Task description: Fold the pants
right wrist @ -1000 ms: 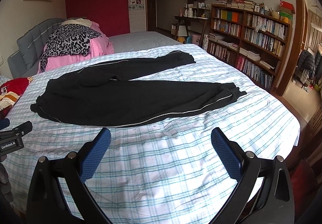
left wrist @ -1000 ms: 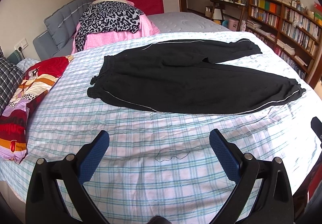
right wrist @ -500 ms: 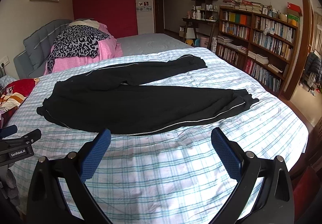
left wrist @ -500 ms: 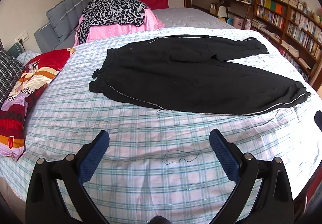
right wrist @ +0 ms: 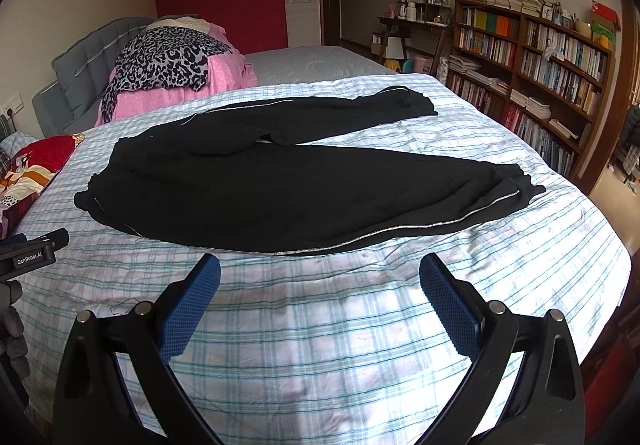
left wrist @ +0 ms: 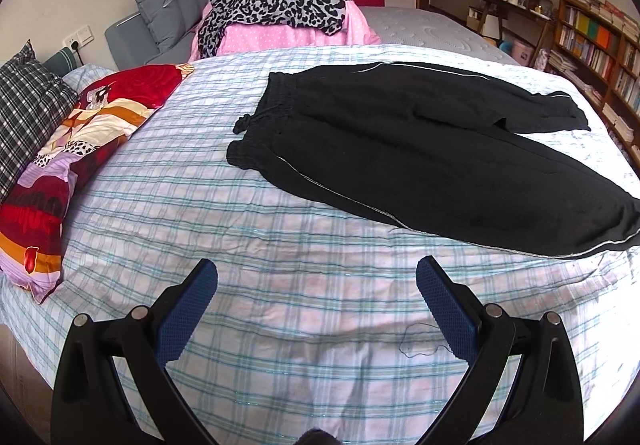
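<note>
Black pants (left wrist: 420,153) with a thin white side stripe lie flat on the checked bedsheet (left wrist: 280,265), waistband to the left, both legs spread to the right. They also show in the right wrist view (right wrist: 280,189). My left gripper (left wrist: 316,285) is open and empty, above the sheet in front of the pants, nearer the waistband. My right gripper (right wrist: 320,281) is open and empty, close to the near leg's striped edge. The left gripper's body (right wrist: 34,253) shows at the left edge of the right wrist view.
A red patterned pillow (left wrist: 72,149) and a plaid pillow (left wrist: 28,105) lie at the left. A pink and leopard-print pile (left wrist: 276,13) sits at the bed's head. Bookshelves (right wrist: 532,65) stand to the right. A loose dark thread (left wrist: 416,341) lies on the sheet.
Both grippers have moved forward toward the pants. The left view has turned to the left, toward the waistband. Both stay open.
</note>
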The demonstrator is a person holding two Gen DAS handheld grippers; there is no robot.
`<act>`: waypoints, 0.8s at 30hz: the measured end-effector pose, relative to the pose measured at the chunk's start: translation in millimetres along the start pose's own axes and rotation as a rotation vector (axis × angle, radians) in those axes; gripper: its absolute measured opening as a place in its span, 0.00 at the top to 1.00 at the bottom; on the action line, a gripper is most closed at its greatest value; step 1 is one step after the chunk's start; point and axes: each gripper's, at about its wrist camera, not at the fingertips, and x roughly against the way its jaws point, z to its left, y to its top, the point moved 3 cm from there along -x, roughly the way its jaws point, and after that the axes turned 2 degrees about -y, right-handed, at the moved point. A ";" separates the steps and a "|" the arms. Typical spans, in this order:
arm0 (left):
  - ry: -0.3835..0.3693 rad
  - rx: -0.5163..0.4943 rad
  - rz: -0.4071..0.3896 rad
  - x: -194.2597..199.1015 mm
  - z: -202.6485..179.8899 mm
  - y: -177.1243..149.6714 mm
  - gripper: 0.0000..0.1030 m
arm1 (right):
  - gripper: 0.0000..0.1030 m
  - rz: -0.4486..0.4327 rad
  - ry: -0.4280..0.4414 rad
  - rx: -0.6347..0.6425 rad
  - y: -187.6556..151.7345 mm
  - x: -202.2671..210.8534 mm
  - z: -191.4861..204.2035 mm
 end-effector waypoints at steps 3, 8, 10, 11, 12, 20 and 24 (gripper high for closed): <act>0.016 0.009 -0.001 -6.3 7.2 4.7 0.05 | 0.02 0.005 0.020 0.022 2.8 -7.8 13.3; 0.031 0.021 0.009 -19.3 17.0 10.3 0.05 | 0.02 0.016 0.047 0.052 9.8 -19.8 37.5; 0.034 0.026 0.018 -24.5 19.7 12.5 0.05 | 0.02 0.022 0.054 0.062 12.5 -25.0 44.6; 0.035 0.028 0.022 -27.2 21.2 13.8 0.05 | 0.02 0.025 0.059 0.066 14.0 -28.3 49.0; 0.036 0.029 0.025 -30.0 22.9 15.3 0.05 | 0.02 0.028 0.063 0.070 15.2 -31.3 52.6; -0.010 0.094 0.075 -65.1 44.6 28.7 0.05 | 0.02 0.071 0.096 0.115 23.5 -63.2 83.1; -0.030 0.162 0.092 -90.3 65.6 36.0 0.05 | 0.02 0.088 0.117 0.150 29.5 -83.2 103.0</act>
